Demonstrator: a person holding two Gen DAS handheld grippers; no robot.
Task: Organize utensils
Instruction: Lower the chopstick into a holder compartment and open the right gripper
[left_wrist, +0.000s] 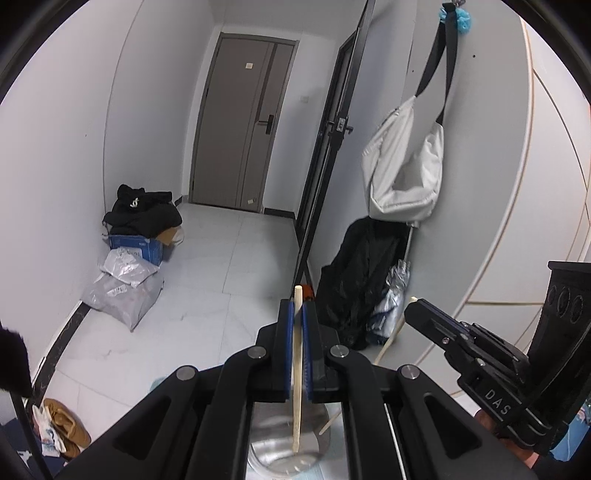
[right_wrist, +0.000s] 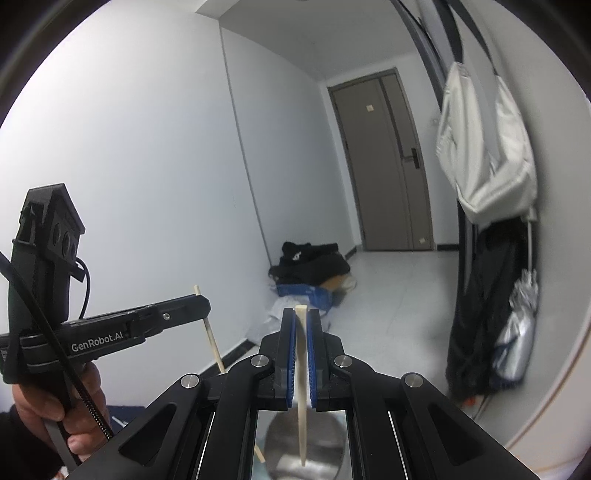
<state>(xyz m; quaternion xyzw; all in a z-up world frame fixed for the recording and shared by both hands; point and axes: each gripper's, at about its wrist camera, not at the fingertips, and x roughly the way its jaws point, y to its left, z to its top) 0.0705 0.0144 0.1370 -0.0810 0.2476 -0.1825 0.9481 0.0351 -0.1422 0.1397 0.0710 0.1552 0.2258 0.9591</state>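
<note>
Chopstick between left tongs; metal bowl, seemingly, below; right tongs beside.

Soft, even, cool light is filling the hallway in both views, with no lamp showing. The pale walls are fading into a black circular rim as the fisheye lens is bending straight lines near the edges. The white bag is smearing with motion blur in the right wrist view, while it is looking sharper in the left. A metal bowl is catching dull, streaky reflections. Shadows are staying faint.
</note>
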